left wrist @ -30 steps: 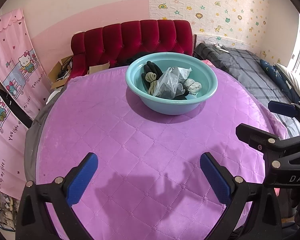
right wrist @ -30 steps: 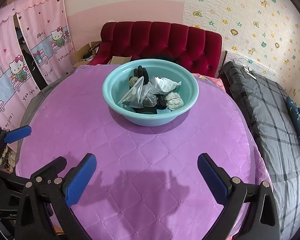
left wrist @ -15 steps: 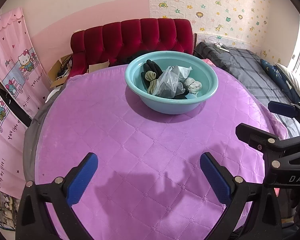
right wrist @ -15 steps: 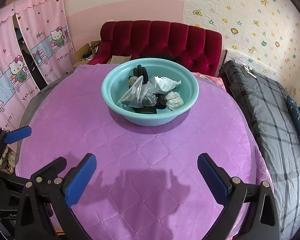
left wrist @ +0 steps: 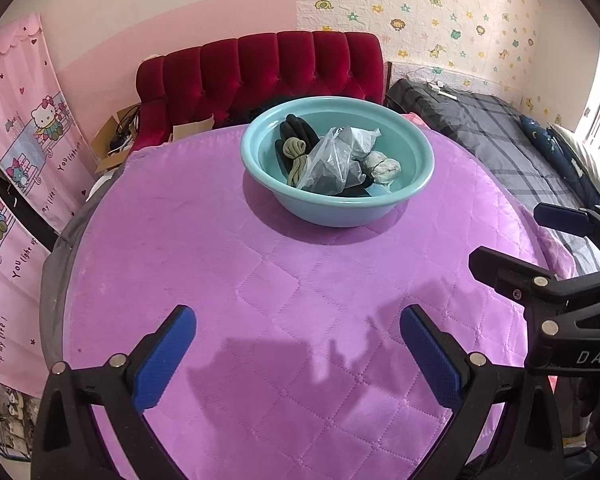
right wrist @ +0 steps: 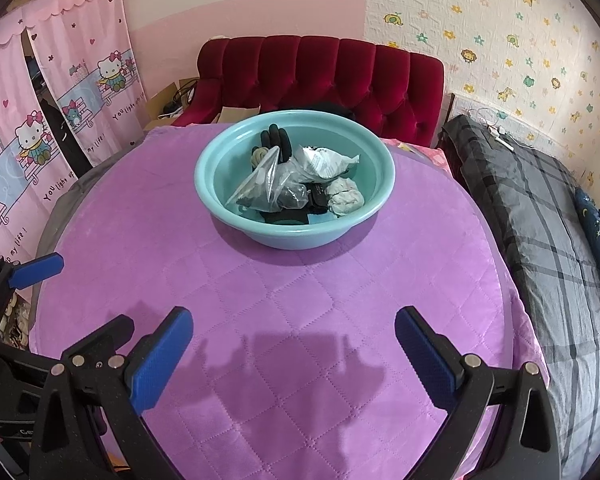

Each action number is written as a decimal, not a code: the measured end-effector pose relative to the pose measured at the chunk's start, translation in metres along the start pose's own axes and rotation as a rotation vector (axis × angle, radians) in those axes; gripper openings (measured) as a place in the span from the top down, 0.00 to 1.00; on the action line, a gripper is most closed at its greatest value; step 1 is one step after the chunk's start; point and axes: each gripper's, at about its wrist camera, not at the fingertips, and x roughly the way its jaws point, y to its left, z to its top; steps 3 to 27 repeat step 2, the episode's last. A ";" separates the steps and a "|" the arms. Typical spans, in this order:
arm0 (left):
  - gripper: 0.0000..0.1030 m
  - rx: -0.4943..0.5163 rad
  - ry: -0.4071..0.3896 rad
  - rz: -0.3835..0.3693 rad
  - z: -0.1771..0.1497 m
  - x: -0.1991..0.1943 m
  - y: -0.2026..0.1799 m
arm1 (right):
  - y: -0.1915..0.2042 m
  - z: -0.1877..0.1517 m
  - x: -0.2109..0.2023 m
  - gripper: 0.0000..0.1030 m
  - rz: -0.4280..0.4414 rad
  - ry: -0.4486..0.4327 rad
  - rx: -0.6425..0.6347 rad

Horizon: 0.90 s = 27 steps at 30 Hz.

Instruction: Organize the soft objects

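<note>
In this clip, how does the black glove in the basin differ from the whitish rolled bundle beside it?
The black glove is dark and leans up the basin's far-left wall, fingers spread; the whitish rolled bundle is pale and balled tight, low on the right side. The clear plastic bag overlaps the glove's lower part, while the bundle lies fully exposed. Both are soft items inside the basin, and neither is touched by the tongs.

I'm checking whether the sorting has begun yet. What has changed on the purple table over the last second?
Very little. Both views have crept slightly toward the teal basin, which sits a touch lower in frame. Nothing was gripped or released. The left claw and right claw stay open and empty over the purple quilted cover. The black glove, plastic bag and rolled socks lie in the basin as before.
</note>
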 end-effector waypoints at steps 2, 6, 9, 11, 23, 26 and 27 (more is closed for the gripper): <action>0.00 0.000 0.003 -0.002 0.002 0.002 -0.002 | -0.002 0.001 0.001 0.00 0.002 0.003 0.001; 0.00 0.000 0.003 -0.002 0.002 0.002 -0.002 | -0.002 0.001 0.001 0.00 0.002 0.003 0.001; 0.00 0.000 0.003 -0.002 0.002 0.002 -0.002 | -0.002 0.001 0.001 0.00 0.002 0.003 0.001; 0.00 0.000 0.003 -0.002 0.002 0.002 -0.002 | -0.002 0.001 0.001 0.00 0.002 0.003 0.001; 0.00 0.000 0.003 -0.002 0.002 0.002 -0.002 | -0.002 0.001 0.001 0.00 0.002 0.003 0.001; 0.00 0.000 0.003 -0.002 0.002 0.002 -0.002 | -0.002 0.001 0.001 0.00 0.002 0.003 0.001; 0.00 0.000 0.003 -0.002 0.002 0.002 -0.002 | -0.002 0.001 0.001 0.00 0.002 0.003 0.001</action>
